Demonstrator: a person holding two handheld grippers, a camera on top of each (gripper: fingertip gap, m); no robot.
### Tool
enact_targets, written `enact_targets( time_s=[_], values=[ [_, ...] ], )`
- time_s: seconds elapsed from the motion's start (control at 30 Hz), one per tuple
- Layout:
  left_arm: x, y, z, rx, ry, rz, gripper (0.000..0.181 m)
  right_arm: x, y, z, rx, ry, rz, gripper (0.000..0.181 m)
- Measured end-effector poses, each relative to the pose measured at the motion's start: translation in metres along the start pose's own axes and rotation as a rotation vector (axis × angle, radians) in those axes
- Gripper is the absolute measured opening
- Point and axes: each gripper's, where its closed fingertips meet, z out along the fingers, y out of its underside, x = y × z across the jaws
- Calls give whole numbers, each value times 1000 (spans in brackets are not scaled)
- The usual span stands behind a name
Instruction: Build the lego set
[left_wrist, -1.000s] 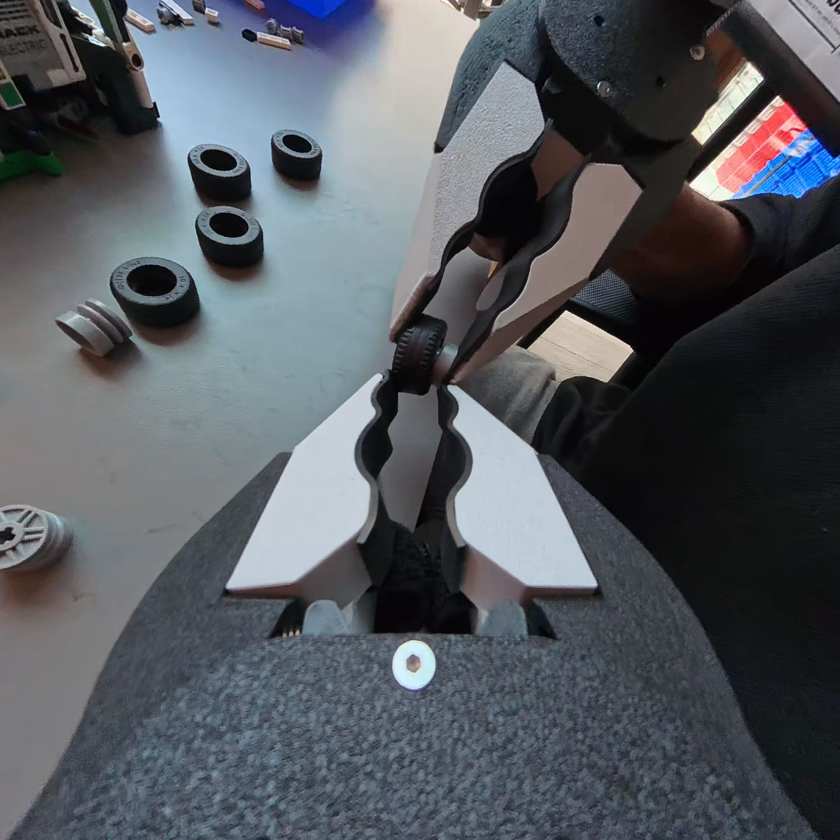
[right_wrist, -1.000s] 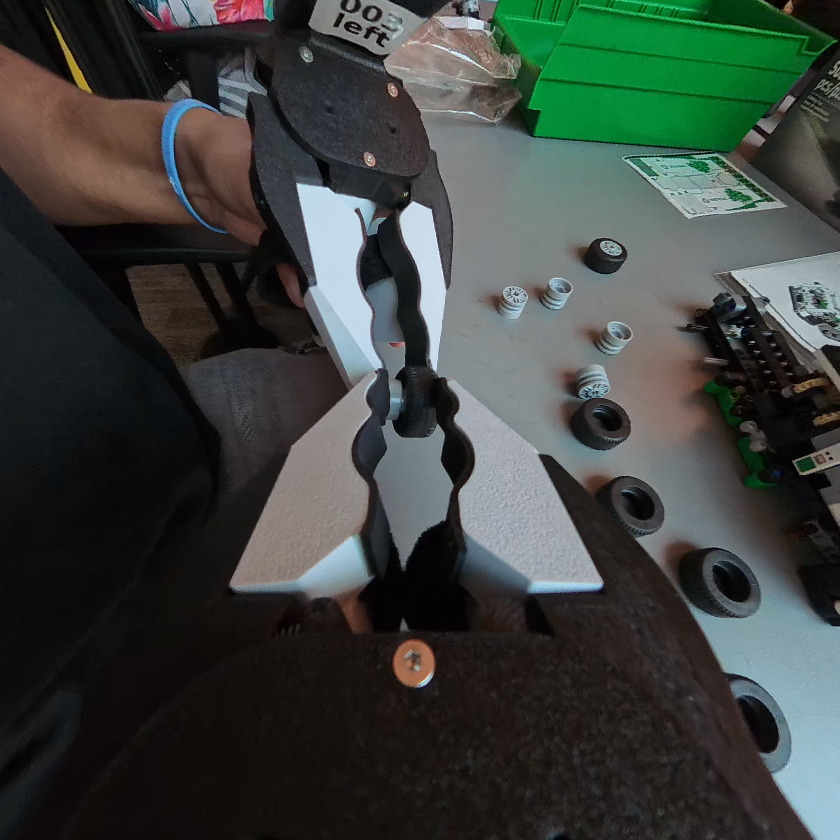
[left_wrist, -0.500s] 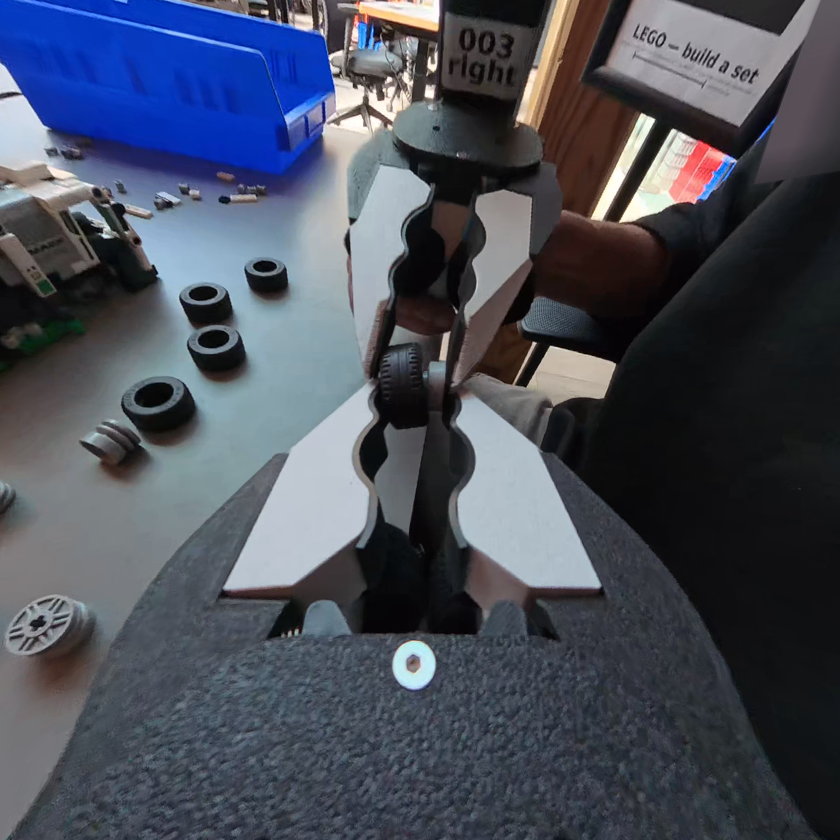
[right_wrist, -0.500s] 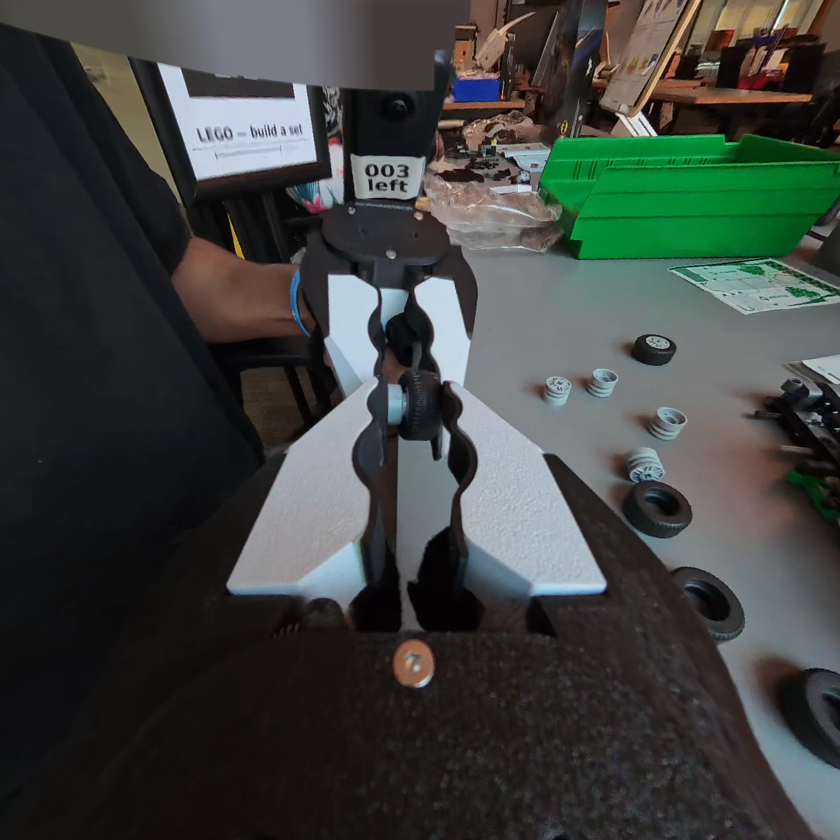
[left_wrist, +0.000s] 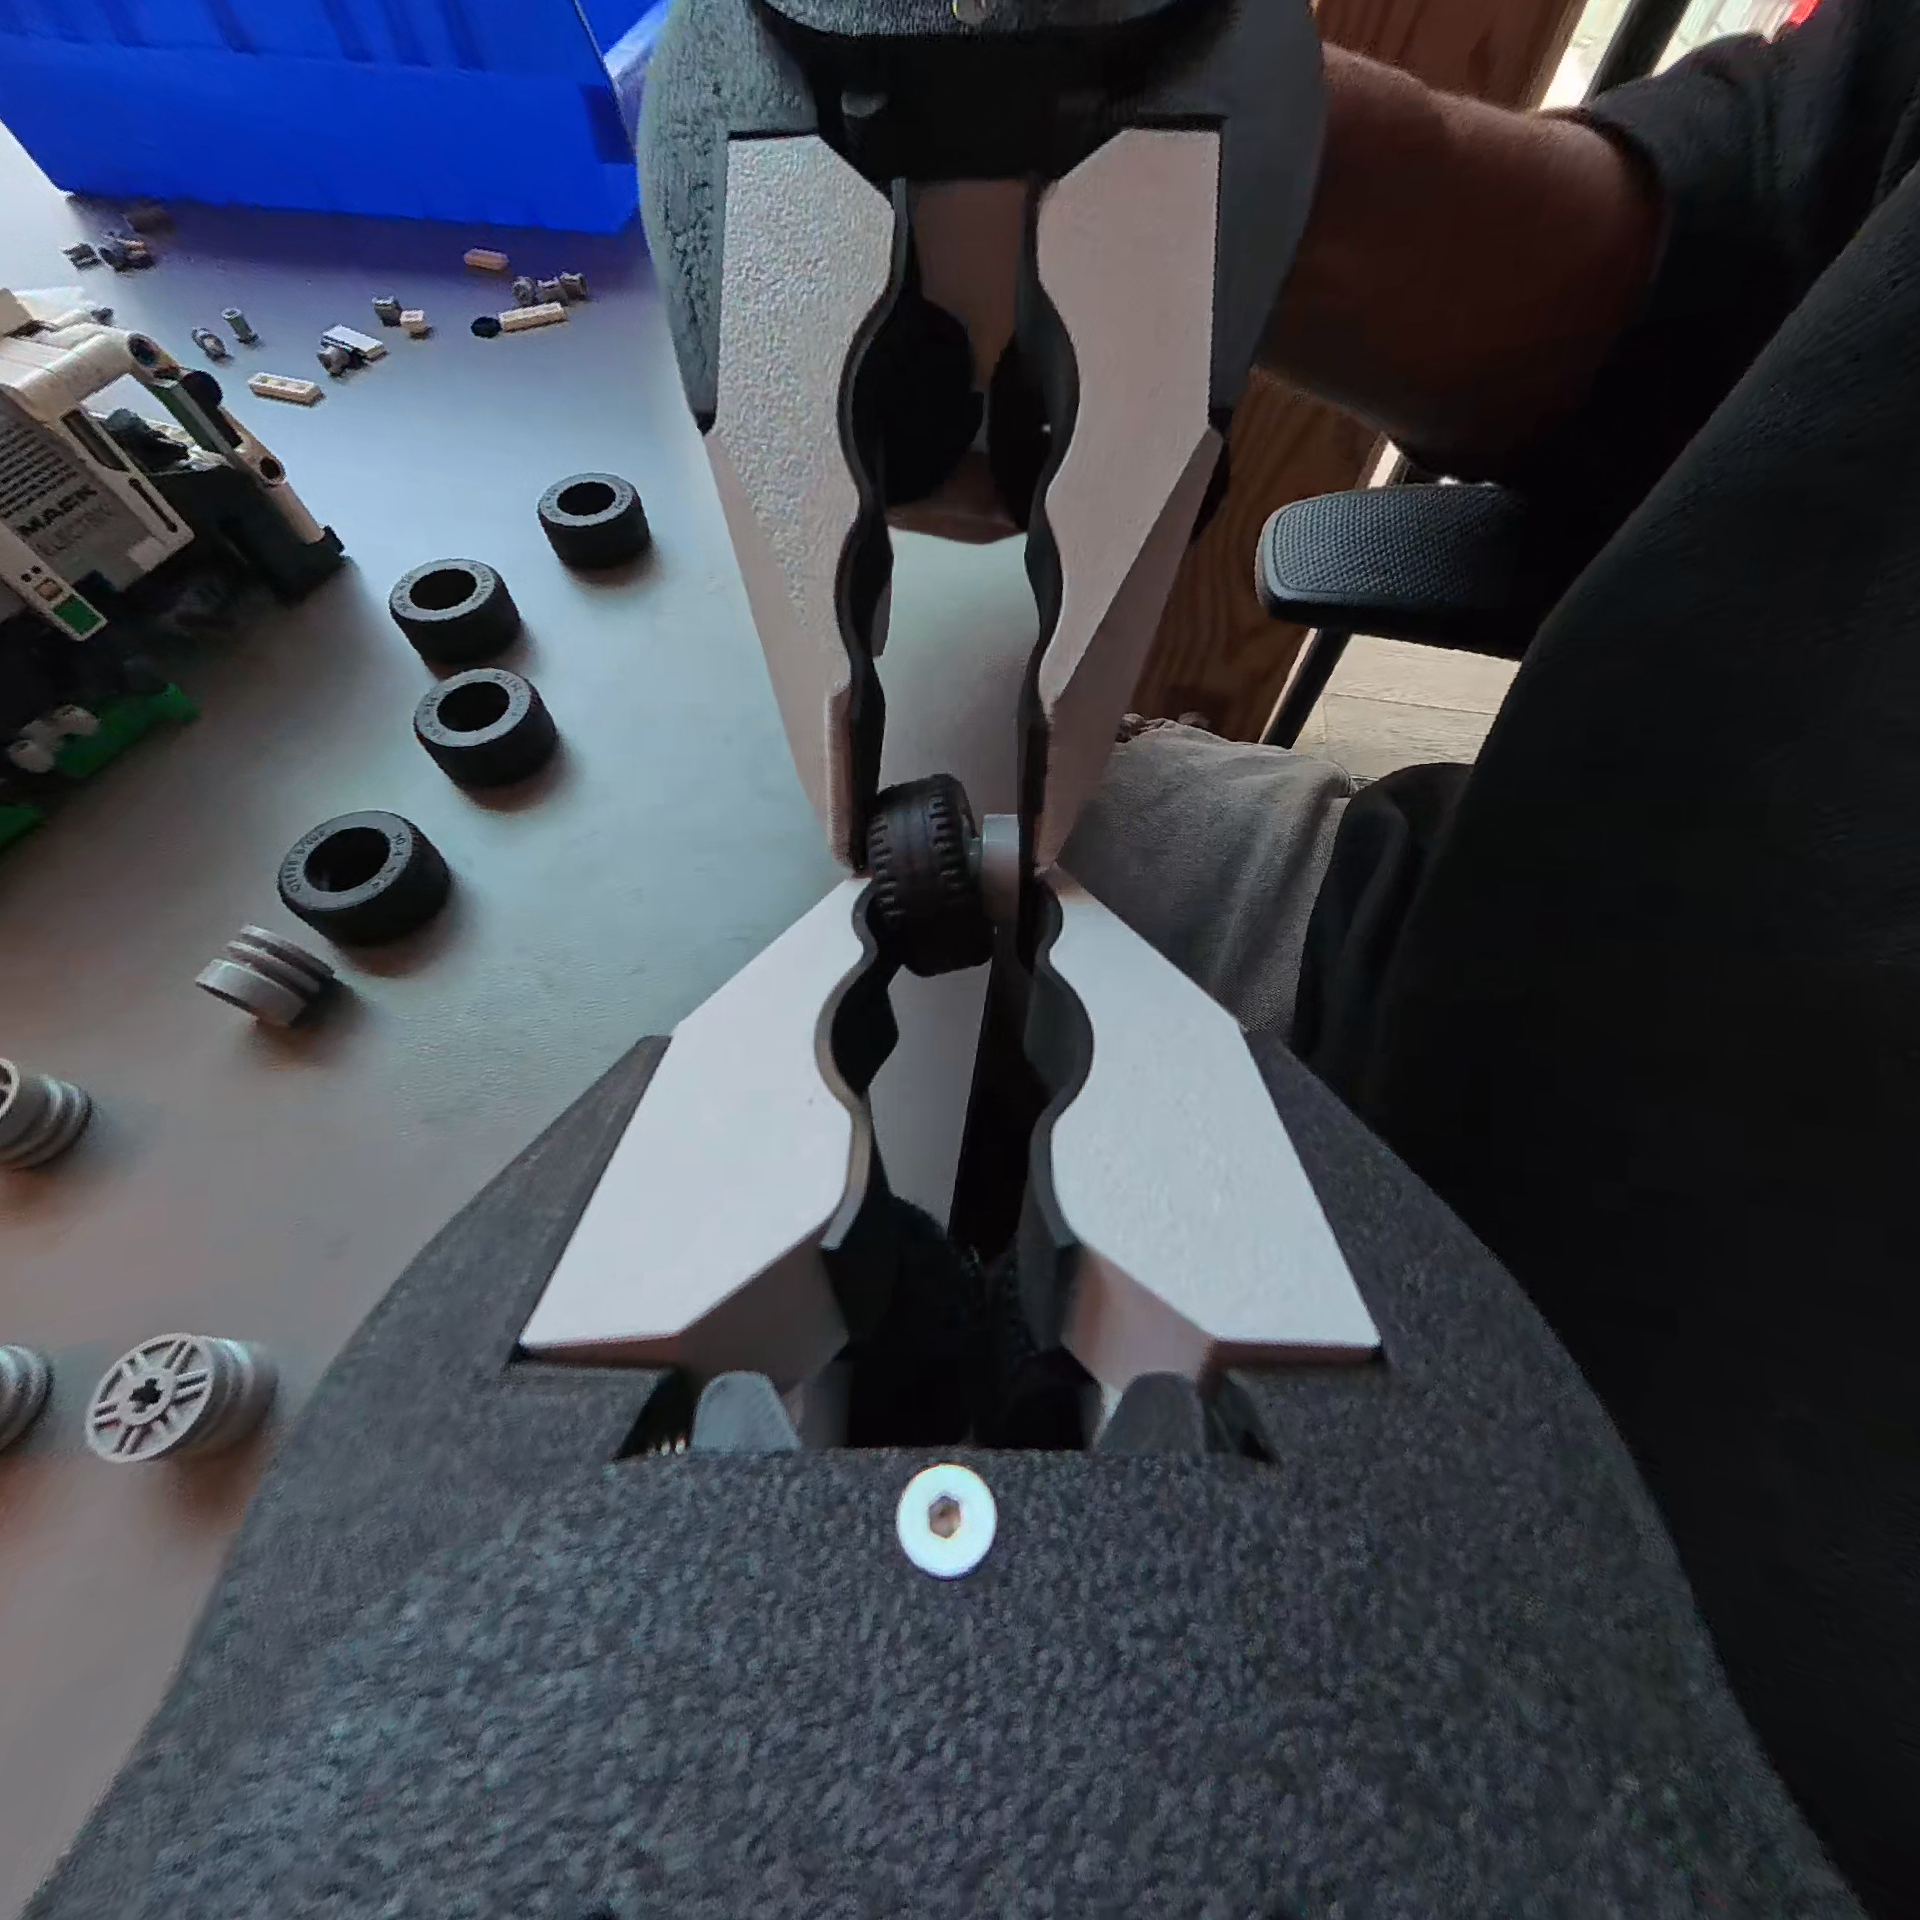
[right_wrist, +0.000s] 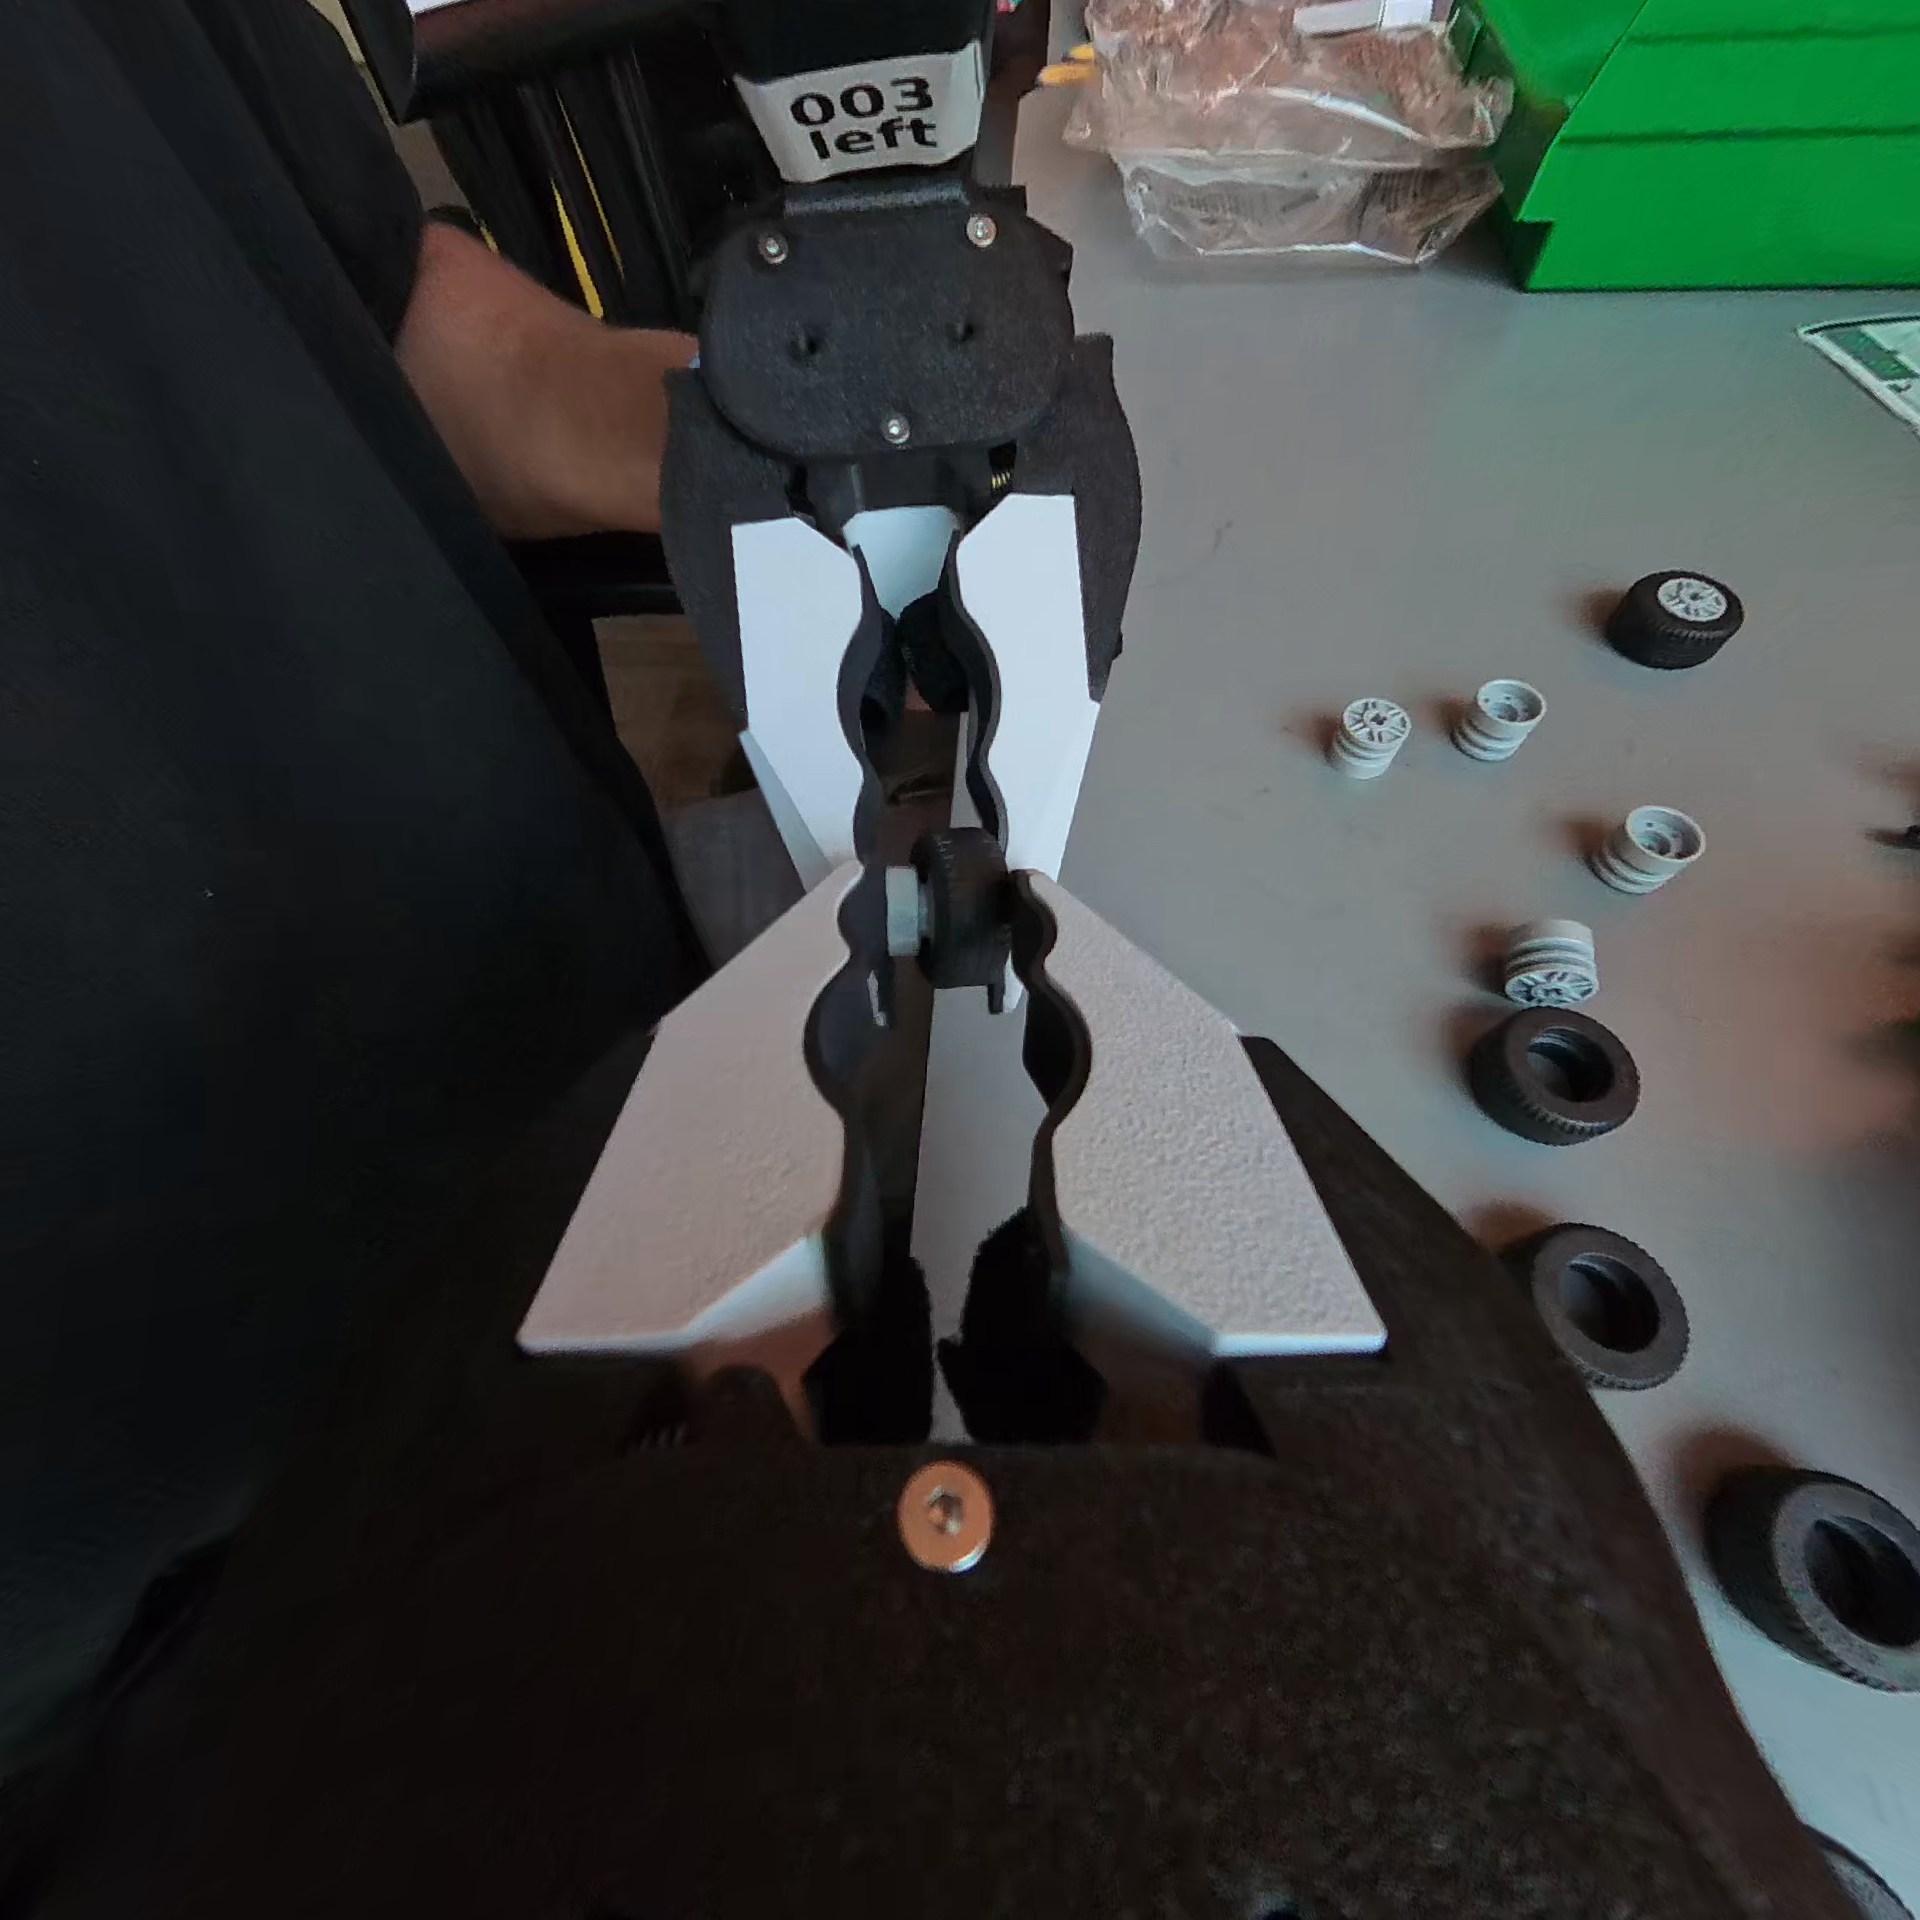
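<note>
A grey table (left_wrist: 644, 582) fills the left wrist view toward nine o'clock, a blue bin (left_wrist: 312, 104) at eleven. At two o'clock stand a black chair armrest (left_wrist: 1392, 566) and wooden panelling (left_wrist: 1236, 582). In the right wrist view, a green bin (right_wrist: 1714, 135) sits at one o'clock.

Grey table (left_wrist: 665, 582) w/ loose tyres (left_wrist: 454, 608), rims (right_wrist: 1371, 736)

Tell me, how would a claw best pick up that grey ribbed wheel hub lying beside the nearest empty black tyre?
My guess: take the small grey ribbed plastic wheel hub across its two flat end faces, coming down from above. It lies tilted on its ribbed round side on the grey table, so those faces point sideways and give flat contact; squeezing the curved ribs might let it roll. The black rubber tyre beside it leaves little room there.
</note>
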Motion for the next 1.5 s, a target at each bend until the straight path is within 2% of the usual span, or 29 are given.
enact_targets(
  time_s=[0.1,0.2,0.23,0.33,0.43,0.57,0.7,0.8,0.83,1.17,1.5],
  values=[
    [3,2,2,-20,-1,36,19,-5,3,-2,-40,-55,11,23],
    [8,4,3,-44,-4,106,19,-13,4,-8,-30,-190,96,21],
    [8,4,2,-58,-27,151,19,-11,5,-8,-33,-197,106,15],
    [2,4,0,-112,-92,259,19,-9,3,-7,-39,-178,41,14],
    [-1,-4,-2,-67,-87,201,19,-3,-4,-9,-44,-108,-44,13],
    [-10,4,4,-100,-116,168,20,5,4,-2,-143,-10,-141,12],
    [-18,-4,0,-28,-87,8,20,18,-6,-5,-79,124,-181,11],
    [-17,-5,3,19,-12,-185,19,21,-5,-4,-103,214,-208,10],
    [-16,-4,4,15,1,-196,19,20,-4,-4,-99,223,-200,10],
    [-9,6,12,-75,12,-137,19,12,8,-6,-54,189,-107,10],
    [-10,8,15,-93,4,-130,19,11,8,-8,-3,179,-53,9]
  ],
)
